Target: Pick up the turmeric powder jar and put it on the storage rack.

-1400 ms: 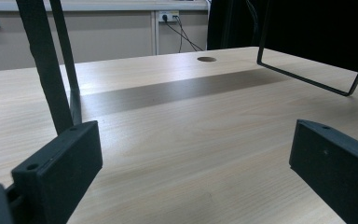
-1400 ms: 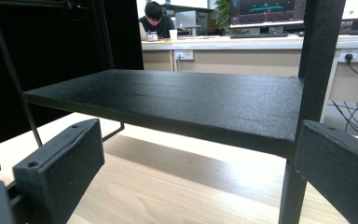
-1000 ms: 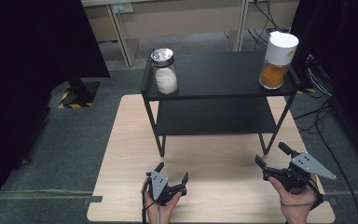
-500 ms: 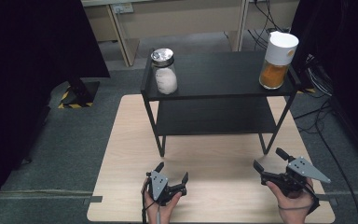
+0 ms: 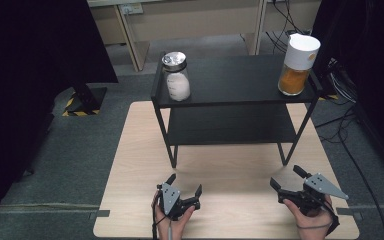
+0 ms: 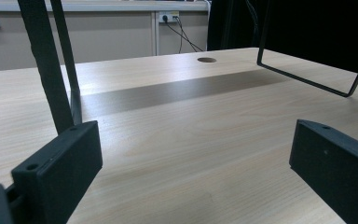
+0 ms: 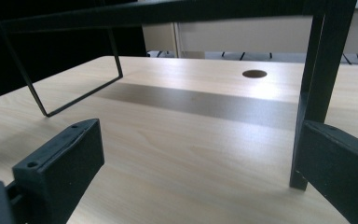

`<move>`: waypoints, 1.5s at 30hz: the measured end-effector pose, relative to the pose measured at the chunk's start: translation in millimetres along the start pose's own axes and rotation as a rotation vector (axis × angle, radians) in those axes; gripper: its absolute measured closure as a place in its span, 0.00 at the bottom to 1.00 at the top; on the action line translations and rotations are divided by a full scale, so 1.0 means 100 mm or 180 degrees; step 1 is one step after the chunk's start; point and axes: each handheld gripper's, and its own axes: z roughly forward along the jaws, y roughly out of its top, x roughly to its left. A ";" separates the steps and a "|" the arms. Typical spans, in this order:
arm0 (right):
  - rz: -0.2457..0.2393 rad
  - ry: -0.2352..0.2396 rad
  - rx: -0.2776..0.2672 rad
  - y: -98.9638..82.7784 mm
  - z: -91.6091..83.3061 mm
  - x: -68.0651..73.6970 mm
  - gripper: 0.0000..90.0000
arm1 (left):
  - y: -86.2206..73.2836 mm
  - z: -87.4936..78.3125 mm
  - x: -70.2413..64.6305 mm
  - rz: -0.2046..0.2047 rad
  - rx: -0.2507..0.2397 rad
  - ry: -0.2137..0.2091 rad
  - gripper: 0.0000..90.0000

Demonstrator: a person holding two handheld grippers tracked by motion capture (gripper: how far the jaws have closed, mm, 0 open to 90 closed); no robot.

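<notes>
A black two-tier metal shelf (image 5: 235,80) stands on the wooden table (image 5: 140,150). On its top left is a glass jar (image 5: 176,77) with a silver lid and white contents. On its top right stands a jar (image 5: 298,65) with a tall white lid and orange contents. My left gripper (image 5: 184,184) rests near the table's front edge, open and holding nothing; its jaws stand wide apart in the left gripper view, facing a shelf leg (image 6: 46,65). My right gripper (image 5: 286,176) sits at the front right, open too, close to the right front shelf leg (image 7: 317,88).
The table has a round cable hole (image 6: 207,59) at its far side. Behind it stands a beige desk (image 5: 190,20); cables (image 5: 360,150) trail on the grey floor at the right. A black-and-yellow stand base (image 5: 82,102) lies on the floor at the left.
My right gripper has drifted slightly down and left toward the table's front edge. The left gripper and both jars have stayed put.
</notes>
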 end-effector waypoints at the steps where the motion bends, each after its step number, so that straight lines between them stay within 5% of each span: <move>1: 0.0007 0.0000 0.0011 -0.01 0.00 0.00 0.02 | 0.00 0.00 0.00 0.0000 0.0000 0.0000 0.02; 21: 0.0039 -0.0025 0.0155 -0.22 -0.02 0.00 0.02 | -0.01 0.00 0.00 -0.0009 -0.0014 -0.0006 0.02; 45: -0.0006 -0.0021 0.0172 -0.24 -0.02 0.01 0.02 | -0.01 0.00 0.01 -0.0018 -0.0010 -0.0013 0.02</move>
